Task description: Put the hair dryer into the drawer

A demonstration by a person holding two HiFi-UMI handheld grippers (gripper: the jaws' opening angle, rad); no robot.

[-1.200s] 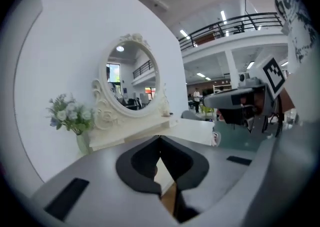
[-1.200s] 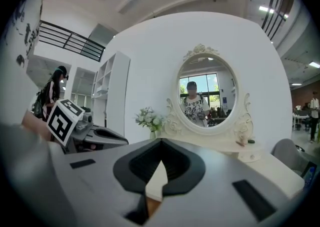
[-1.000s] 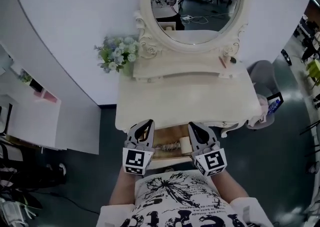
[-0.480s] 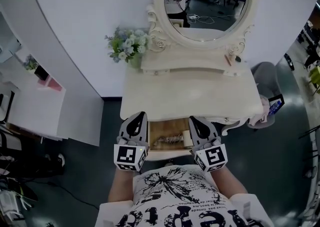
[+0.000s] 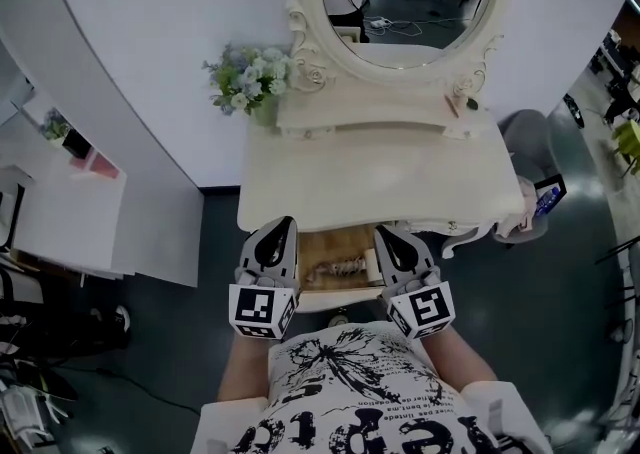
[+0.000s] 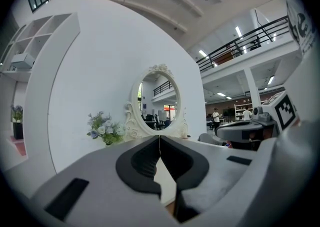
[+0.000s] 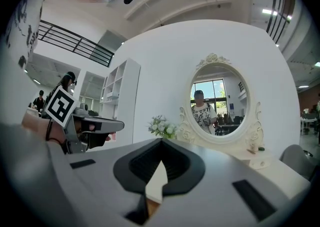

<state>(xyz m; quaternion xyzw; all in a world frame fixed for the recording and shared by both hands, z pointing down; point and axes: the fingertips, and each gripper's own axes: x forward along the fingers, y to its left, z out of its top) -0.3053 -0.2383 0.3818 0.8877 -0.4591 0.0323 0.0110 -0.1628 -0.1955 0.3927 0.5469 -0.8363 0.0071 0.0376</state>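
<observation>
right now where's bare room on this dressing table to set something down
The tabletop is bare from the flowers to its right edge. The open drawer is tighter: items lie in it, left gripper and right gripper flank it.

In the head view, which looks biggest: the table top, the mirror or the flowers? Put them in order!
1. table top
2. mirror, though the picture cuts off its top
3. flowers

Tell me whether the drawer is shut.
No, the drawer stands pulled out below the tabletop, its wooden inside showing.
</observation>
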